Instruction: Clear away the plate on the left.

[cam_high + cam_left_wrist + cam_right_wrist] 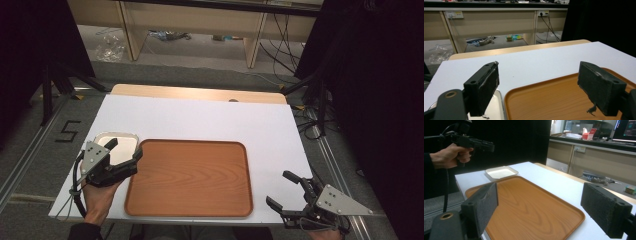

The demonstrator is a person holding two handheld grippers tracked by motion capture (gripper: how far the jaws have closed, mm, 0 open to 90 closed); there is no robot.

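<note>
Hovering lower left of the high view, left gripper (122, 150) has jaws spread, empty, straddling the dish (116, 141) edge beside the tray (190, 177). Right gripper (284, 191) sits lower right, jaws apart, empty.

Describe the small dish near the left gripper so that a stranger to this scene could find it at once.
Start at the white table and find the large wooden tray in its middle. Just off the tray's far left corner, under the left gripper, sits the small dish: white, shallow, with rounded corners, much smaller than the brown tray.
</note>
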